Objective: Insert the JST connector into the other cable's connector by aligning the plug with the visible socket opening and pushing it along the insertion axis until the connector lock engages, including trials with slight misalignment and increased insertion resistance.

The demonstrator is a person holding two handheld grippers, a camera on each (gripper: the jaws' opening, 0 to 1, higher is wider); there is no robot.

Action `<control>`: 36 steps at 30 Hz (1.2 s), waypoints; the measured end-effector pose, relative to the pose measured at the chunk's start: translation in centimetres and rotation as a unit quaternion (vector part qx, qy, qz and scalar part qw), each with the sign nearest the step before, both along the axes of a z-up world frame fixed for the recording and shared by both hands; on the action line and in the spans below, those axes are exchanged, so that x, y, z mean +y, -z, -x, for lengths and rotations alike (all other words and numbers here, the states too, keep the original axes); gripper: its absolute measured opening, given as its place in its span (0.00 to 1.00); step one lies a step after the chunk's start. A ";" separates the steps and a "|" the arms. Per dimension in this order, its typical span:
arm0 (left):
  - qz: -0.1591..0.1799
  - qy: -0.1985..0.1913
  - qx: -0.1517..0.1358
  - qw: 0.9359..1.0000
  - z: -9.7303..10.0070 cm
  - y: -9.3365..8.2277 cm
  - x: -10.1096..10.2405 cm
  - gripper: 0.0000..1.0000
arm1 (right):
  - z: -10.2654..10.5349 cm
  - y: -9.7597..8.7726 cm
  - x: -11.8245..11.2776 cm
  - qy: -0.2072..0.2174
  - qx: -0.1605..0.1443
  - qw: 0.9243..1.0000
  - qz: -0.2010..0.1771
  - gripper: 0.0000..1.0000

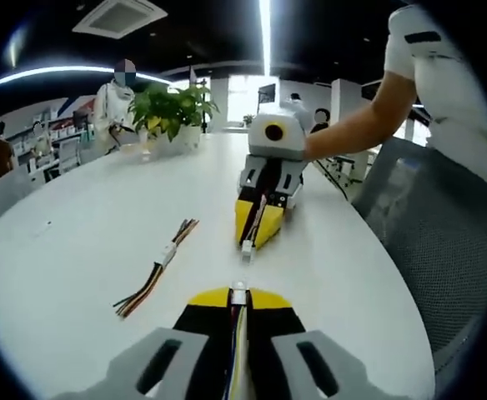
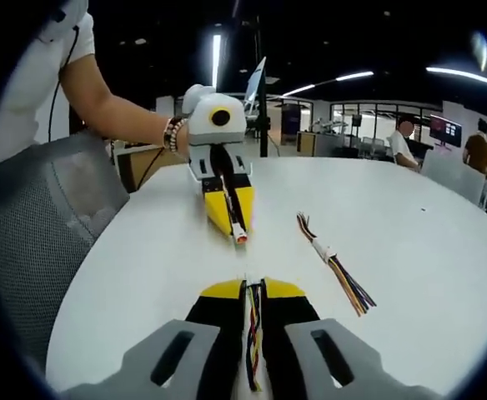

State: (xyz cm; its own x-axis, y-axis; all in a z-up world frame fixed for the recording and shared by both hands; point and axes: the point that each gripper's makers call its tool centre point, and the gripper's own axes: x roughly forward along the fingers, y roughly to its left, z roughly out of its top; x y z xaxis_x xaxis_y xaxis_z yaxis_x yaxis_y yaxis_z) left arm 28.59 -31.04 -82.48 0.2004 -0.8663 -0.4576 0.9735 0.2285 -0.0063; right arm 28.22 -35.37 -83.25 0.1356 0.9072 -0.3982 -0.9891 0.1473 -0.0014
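Observation:
In the left gripper view, my left gripper (image 1: 239, 293) is shut on a cable whose white connector (image 1: 239, 289) pokes out past the yellow tips. Facing it across a gap, the right gripper (image 1: 253, 236) holds another cable with a white connector (image 1: 247, 247) at its tip. In the right gripper view, my right gripper (image 2: 253, 288) is shut on a multicoloured cable (image 2: 253, 333). The left gripper (image 2: 234, 227) points toward it with a white and red connector (image 2: 240, 236) at its tip. The two connectors are apart.
A spare multicoloured cable (image 1: 156, 269) with a joined white connector lies on the white table (image 1: 85, 250), also seen as a cable (image 2: 333, 262) in the right gripper view. A potted plant (image 1: 170, 112) stands at the far end. A mesh chair (image 1: 439, 225) sits at the table's edge. People sit in the background.

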 end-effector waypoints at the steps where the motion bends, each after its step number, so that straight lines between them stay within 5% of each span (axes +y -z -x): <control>1: -0.001 0.002 -0.001 1.000 0.0 -0.1 0.0 0.00 | -0.1 -0.2 0.0 0.000 -0.001 1.000 0.000 0.03; 15: -0.007 0.026 -0.028 0.999 -0.3 -2.3 -0.6 0.00 | -0.8 -3.2 0.6 -0.015 -0.051 0.999 0.004 0.03; 36: 0.006 0.033 -0.037 0.999 -0.4 -3.4 -1.3 0.00 | -0.4 -3.6 1.8 -0.034 -0.073 0.997 0.009 0.03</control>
